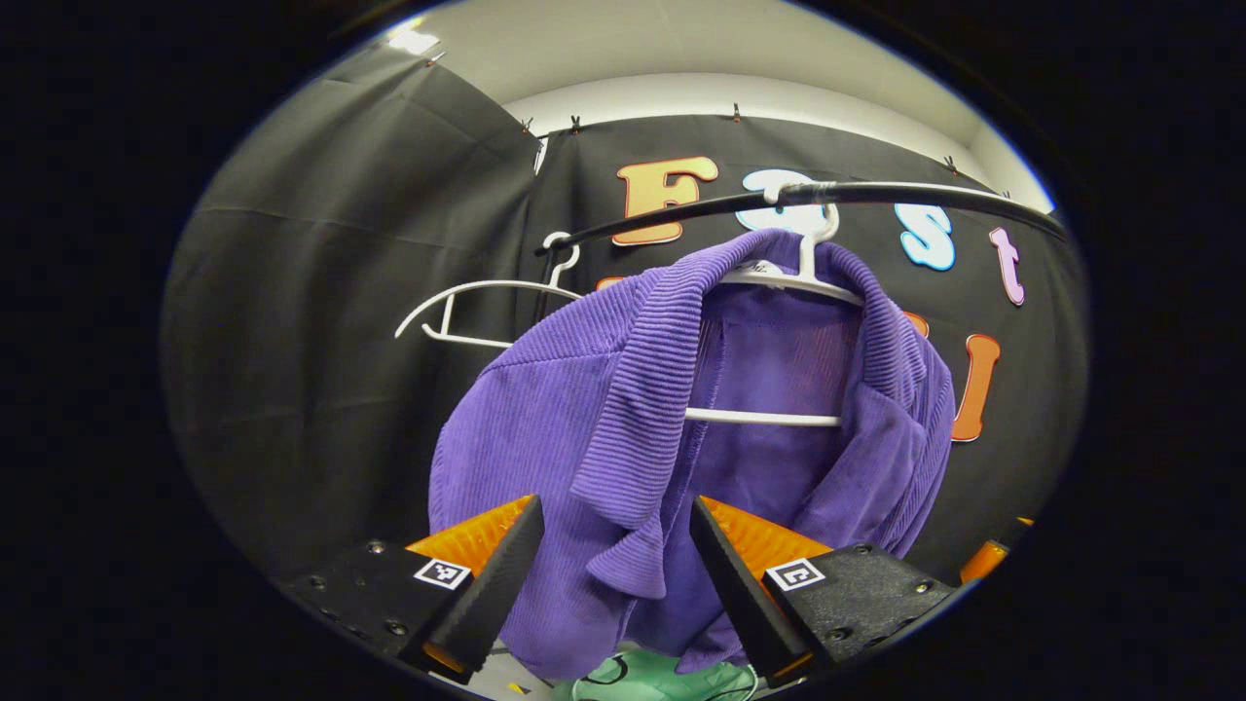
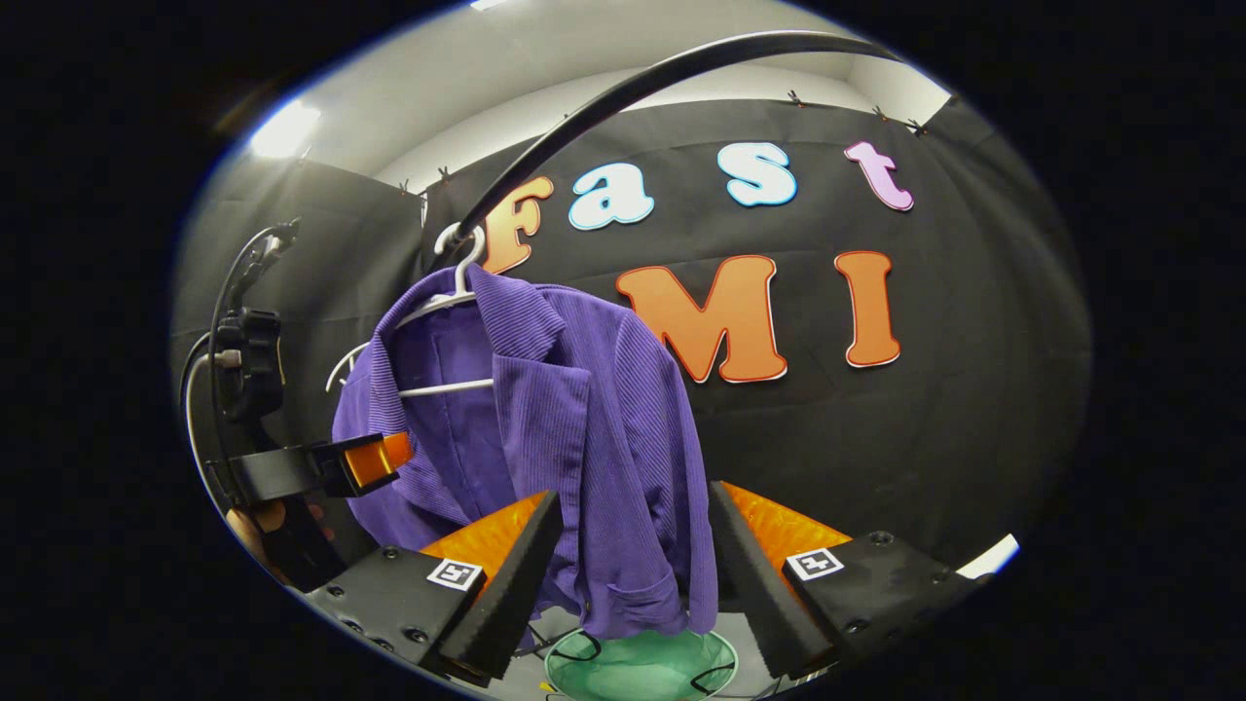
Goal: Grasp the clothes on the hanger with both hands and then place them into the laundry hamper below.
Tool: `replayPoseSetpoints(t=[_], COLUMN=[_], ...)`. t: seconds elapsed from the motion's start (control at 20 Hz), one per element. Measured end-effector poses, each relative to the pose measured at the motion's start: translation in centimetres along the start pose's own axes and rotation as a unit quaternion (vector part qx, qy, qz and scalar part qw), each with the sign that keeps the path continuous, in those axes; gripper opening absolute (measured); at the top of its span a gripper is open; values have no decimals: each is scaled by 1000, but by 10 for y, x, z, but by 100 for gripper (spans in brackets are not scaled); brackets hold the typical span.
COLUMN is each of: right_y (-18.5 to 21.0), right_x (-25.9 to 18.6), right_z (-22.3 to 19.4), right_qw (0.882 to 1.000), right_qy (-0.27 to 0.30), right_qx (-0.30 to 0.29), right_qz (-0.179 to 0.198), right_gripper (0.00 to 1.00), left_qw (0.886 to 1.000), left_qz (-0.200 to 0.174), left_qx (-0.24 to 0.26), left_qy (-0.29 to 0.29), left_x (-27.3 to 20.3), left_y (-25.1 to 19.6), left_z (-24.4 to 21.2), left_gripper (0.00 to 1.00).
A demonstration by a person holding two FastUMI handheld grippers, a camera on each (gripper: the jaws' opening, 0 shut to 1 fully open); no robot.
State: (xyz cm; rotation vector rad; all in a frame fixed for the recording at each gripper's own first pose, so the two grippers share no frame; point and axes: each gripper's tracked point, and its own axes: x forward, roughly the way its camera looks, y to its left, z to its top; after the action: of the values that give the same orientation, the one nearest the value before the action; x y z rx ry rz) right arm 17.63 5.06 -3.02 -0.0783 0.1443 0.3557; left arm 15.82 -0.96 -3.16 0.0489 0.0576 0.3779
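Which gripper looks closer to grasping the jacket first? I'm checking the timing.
Left, probably: its open left gripper already straddles the jacket lapel. The right gripper is open too, with the jacket's hem apparently farther ahead.

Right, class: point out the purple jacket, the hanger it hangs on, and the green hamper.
purple jacket [image 2: 584, 428], right gripper view, on its front panel.
hanger [image 1: 769, 418], left gripper view, on its lower bar.
green hamper [image 2: 642, 667], right gripper view, on its mesh inside.

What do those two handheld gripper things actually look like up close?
Each gripper, left and right, has two wedge-shaped fingers on black blocks with screws, and each block carries a small square black-and-white marker. In the right gripper view the left gripper has a black body with black cables looping up behind.
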Motion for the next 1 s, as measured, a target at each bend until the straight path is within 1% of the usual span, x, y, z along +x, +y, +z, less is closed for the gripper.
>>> replayPoseSetpoints(t=[0.15, 0.2, 0.25, 0.4, 0.45, 0.5, 0.55, 0.6, 0.75, 0.9, 0.95, 1.0], right_y=[-2, -2, 0, 11, 19, 28, 38, 47, 71, 90, 94, 98], right_x=[4, 6, 9, 20, 25, 32, 36, 45, 73, 97, 104, 111], right_z=[-1, -3, -3, -5, -5, -5, -5, -6, -11, -22, -25, -27], right_qw=[1000, 1000, 1000, 1000, 1000, 1000, 1000, 1000, 1000, 1000, 1000, 1000], right_qy=[-2, 0, 1, 1, 1, 1, 1, 1, 8, 21, 24, 25], right_qx=[0, 1, 3, 0, -3, -5, -7, -7, 0, -1, -3, -5], right_qz=[-19, -23, -26, -25, -23, -18, -12, -7, 4, 11, 11, 10], right_gripper=[98, 98, 98, 98, 98, 98, 98, 98, 98, 98, 94, 98], left_qw=[1000, 1000, 999, 999, 999, 999, 999, 999, 998, 997, 997, 997], left_qz=[-4, -8, -8, -19, -23, -27, -31, -34, -44, -53, -60, -66], left_qx=[2, 2, 4, 0, -3, -7, -10, -15, -24, -19, -20, -21], left_qy=[19, 27, 32, 32, 34, 36, 38, 40, 45, 46, 47, 47], left_x=[20, 25, 27, 33, 34, 35, 36, 36, 36, 39, 40, 40], left_y=[1, 1, 3, 4, 5, 5, 6, 6, 5, 6, 5, 5], left_z=[-10, -14, -17, -17, -18, -18, -17, -18, -19, -20, -20, -20], left_gripper=[92, 95, 95, 84, 76, 75, 63, 66, 65, 65, 65, 65])
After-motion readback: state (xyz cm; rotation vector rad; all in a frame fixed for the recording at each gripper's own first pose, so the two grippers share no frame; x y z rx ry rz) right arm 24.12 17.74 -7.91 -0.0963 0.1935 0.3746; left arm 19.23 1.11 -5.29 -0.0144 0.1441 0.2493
